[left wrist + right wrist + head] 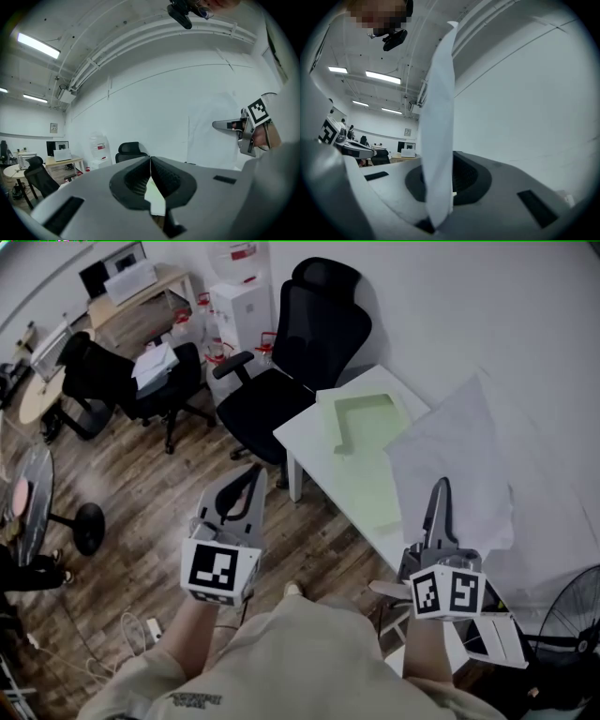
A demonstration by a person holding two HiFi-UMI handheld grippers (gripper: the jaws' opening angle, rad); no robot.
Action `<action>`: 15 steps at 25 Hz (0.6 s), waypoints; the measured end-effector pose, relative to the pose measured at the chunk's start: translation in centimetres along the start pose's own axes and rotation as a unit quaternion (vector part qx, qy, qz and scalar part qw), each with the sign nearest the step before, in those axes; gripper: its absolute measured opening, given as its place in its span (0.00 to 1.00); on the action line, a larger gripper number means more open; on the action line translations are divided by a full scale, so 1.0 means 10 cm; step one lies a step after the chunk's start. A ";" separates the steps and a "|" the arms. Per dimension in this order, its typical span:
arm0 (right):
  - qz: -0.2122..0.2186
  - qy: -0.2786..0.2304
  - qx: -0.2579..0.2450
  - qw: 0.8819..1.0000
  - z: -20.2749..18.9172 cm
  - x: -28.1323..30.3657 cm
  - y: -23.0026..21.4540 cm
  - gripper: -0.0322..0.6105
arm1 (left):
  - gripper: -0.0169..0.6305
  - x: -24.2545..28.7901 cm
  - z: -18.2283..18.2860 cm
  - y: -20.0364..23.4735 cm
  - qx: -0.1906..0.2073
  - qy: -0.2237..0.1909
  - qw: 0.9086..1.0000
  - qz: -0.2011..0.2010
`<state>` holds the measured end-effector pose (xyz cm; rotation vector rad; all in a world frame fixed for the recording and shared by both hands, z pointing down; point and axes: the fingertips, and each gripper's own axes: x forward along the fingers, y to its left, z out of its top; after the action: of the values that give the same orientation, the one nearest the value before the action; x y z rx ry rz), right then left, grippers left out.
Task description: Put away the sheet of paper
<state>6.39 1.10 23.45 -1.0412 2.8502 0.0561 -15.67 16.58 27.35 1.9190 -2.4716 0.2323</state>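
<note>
**Q:** Tongs first; what have I got?

**A:** Right gripper [440,190]: jaws pinched shut on the sheet of paper [438,117]; the sheet stands edge-on out of the pinch, caught by a low edge only. Left gripper [150,165]: jaws pressed together, nothing between them; it hangs over the wood floor [141,502], at 9 o'clock from the right one, well apart from the sheet.

**Q:** Where does the sheet sit overall?

**A:** From the head view, lifted and fanning out toward 1 o'clock of the right gripper, over the right end of the white table [314,442]; the far part looks to drape down against the table, though I cannot tell for sure. A pale green tray [361,418] lies on the table at 10 o'clock of the right gripper; likely the place for it, my guess only. A black office chair [309,343] stands at 12 o'clock, beyond the table corner.

**Q:** Risks from here?

**A:** One-edge hold on a big limp sheet; a quick swing could fold it, crease it, or tear it out of the pinch. The trailing corner may snag the tray rim and drag the tray. An early release drops it short, onto the floor; I'd bring the left gripper in for support.
</note>
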 end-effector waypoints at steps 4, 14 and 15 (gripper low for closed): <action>-0.007 0.020 0.010 1.000 -0.18 0.16 -0.03 0.09 | 0.06 0.14 -0.10 0.05 -0.004 0.011 1.000 -0.010; -0.036 0.077 0.130 0.988 -0.86 0.50 -0.33 0.09 | 0.06 0.52 -0.27 0.09 -0.004 0.034 0.999 -0.029; -0.039 0.082 0.152 0.984 -0.94 0.54 -0.37 0.09 | 0.06 0.56 -0.30 0.09 -0.003 0.038 0.999 -0.031</action>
<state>3.90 -5.86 32.25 -1.1329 2.8291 -0.4765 -18.22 11.73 30.74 1.9438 -2.3586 0.2915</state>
